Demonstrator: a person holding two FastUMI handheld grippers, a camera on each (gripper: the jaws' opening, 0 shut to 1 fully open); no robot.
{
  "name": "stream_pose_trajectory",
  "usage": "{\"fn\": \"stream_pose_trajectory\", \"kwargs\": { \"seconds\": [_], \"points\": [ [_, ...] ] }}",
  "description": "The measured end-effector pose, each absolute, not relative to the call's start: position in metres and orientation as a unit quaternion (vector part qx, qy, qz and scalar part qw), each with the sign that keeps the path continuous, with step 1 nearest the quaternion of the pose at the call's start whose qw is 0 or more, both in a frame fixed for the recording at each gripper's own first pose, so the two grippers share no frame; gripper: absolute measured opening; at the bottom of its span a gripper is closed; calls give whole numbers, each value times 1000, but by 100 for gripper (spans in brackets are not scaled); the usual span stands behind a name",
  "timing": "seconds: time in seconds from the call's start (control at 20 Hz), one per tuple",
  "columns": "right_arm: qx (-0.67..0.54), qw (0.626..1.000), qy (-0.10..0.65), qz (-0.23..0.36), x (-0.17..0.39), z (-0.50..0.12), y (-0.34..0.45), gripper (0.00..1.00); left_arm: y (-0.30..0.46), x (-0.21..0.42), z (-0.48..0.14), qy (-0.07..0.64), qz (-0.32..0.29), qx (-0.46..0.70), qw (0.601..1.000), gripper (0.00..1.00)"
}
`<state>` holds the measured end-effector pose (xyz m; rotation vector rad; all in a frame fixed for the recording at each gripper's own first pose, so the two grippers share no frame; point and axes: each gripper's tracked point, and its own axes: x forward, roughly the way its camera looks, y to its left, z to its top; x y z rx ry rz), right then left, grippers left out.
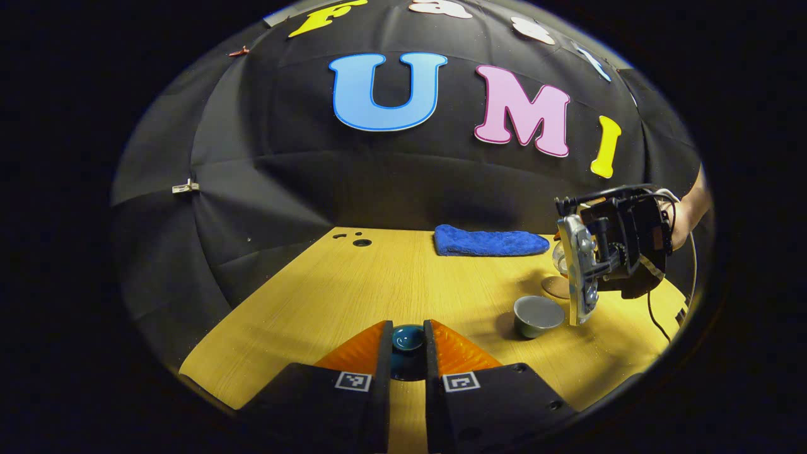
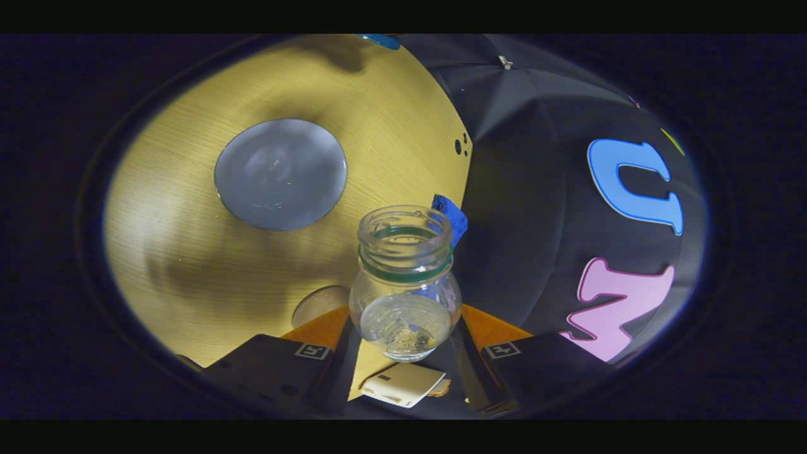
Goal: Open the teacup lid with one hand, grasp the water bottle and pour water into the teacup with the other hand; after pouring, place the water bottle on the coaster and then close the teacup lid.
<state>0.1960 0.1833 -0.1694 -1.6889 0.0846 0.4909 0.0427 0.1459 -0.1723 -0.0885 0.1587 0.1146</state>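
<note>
Left gripper view: wooden table point(image 1: 353, 284) fills the lower middle of the frame. A blue towel point(image 1: 490, 242) lies folded at the table's far edge, centre-right. Small dark holes point(image 1: 361, 242) in the tabletop sit upper left of the wood, near the far edge. The teacup point(image 1: 538, 316) stands open, lid off, right of centre. Just behind it, partly hidden by the right gripper point(image 1: 583, 277), a round brown coaster point(image 1: 556, 287) lies flat. That gripper hangs tilted above the cup on the right side, w/ a hand point(image 1: 688, 211) behind it at the frame edge; bottle only a glassy glimpse behind it.

Left gripper point(image 1: 407, 340), bottom centre: fingers close together, narrow gap, and the dark round teacup lid point(image 1: 407, 339) sits clamped between them, both sides touching. Lid is held above the table, well apart from the cup.

Right gripper view: the cup point(image 2: 280, 173) is seen from above in the upper left, round grey inside; can't tell if water is in it. Towel corner point(image 2: 452, 217) pokes out behind the bottle neck, mid-frame. Coaster edge point(image 2: 318, 302) shows lower centre-left, by the fingers.

Right gripper point(image 2: 403, 340), bottom centre: fingers spread about bottle-width and pressed on both sides of the clear water bottle point(image 2: 405, 284). Bottle has no cap, green ring on the neck, mouth pointing up-frame, just right of the cup.
</note>
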Motion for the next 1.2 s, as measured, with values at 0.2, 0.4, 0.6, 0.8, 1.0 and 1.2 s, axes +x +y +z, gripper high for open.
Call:
{"fn": "stream_pose_trajectory", "kwargs": {
  "seconds": [0.2, 0.4, 0.6, 0.8, 1.0, 1.2],
  "points": [
    [-761, 614, 20, 208, 198, -173, 187, 73, 152, 40, -180, 82, 64, -51, 993, 27],
    [-779, 593, 9, 206, 197, -174, 189, 69, 155, 38, -185, 82, 69, -58, 993, 27],
    [-792, 574, -4, 207, 195, -174, 191, 73, 155, 34, -191, 84, 70, -64, 992, 27],
    [-803, 560, -11, 205, 197, -173, 195, 69, 155, 34, -194, 82, 71, -66, 992, 27],
    [-815, 542, -32, 204, 201, -166, 205, 73, 158, 35, -196, 79, 75, -70, 992, 27],
    [-825, 525, -37, 204, 202, -165, 206, 68, 161, 33, -199, 78, 82, -76, 991, 27]
  ]
}}
